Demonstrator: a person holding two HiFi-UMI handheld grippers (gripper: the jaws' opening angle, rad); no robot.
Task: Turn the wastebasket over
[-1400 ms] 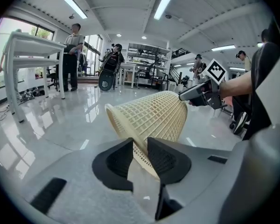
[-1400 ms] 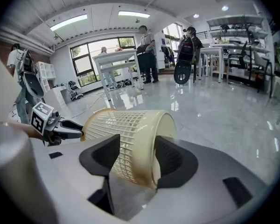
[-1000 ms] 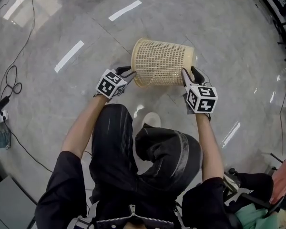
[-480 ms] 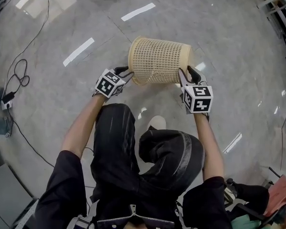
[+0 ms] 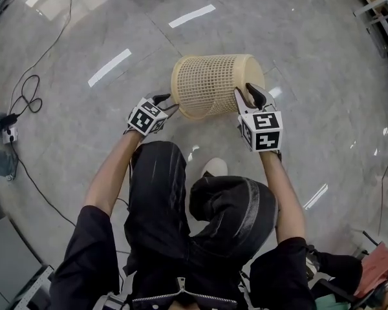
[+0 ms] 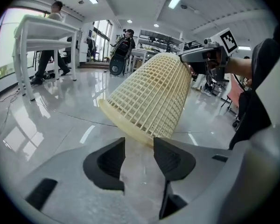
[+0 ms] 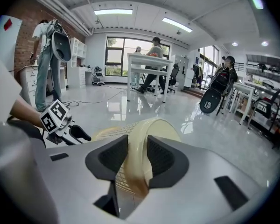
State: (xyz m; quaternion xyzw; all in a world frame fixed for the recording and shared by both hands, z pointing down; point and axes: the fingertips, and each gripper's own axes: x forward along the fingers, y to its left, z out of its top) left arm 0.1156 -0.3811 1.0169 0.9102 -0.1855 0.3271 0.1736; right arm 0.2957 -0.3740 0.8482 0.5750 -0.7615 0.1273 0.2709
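- The wastebasket point(image 5: 213, 82), cream and made of open lattice, is in the air above the glossy floor point(image 5: 84, 134), in front of the person and between the two grippers.
- It lies on its side, with its long axis running left to right.
- Its wide, flared mouth points left and its narrower closed end points right.
- In the left gripper view it tilts, with the mouth rim lower and the far end higher.
- The left gripper point(image 5: 165, 102) is at the near side of the mouth rim. Its jaws have just been opening and now stand wide apart.
- The rim sits just past the left gripper's tips, not between the pads, and only floor shows in the gap. I cannot tell whether a tip touches the rim.
- The right gripper point(image 5: 246, 92) is at the near side of the narrow end. Its jaws have just been closing further.
- The solid band at that end's edge runs between the right gripper's jaws, and both pads press on it.
- So the right gripper alone grips the basket.
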